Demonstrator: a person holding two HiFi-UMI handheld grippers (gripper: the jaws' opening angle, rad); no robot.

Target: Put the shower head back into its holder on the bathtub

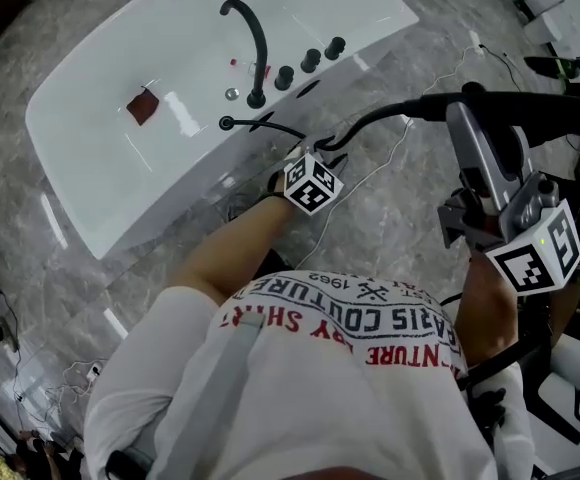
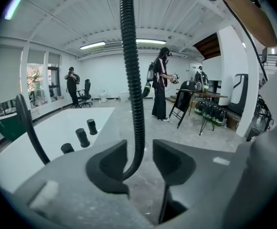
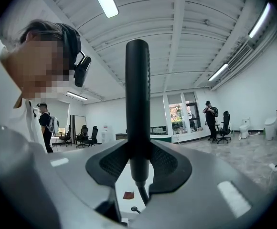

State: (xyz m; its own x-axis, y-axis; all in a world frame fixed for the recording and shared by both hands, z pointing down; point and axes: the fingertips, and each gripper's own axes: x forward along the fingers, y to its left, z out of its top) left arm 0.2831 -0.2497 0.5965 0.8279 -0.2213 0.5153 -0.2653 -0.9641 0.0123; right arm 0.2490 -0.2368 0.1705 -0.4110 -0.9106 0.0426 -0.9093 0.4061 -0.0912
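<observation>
While my right tool [image 3: 138, 159] was clamped on the black shower head [image 3: 137, 94], its long axis running crosswise before me, my left tool [image 2: 141, 159] stood part-open, the ribbed hose [image 2: 131, 70] loose between its jaws. The bathtub [image 1: 100, 148] lay ahead-left, nearer the left tool; I couldn't pick out the holder.

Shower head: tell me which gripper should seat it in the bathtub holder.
Right: the right gripper is clamped on the shower head; the left gripper only straddles the hose, jaws open.
</observation>
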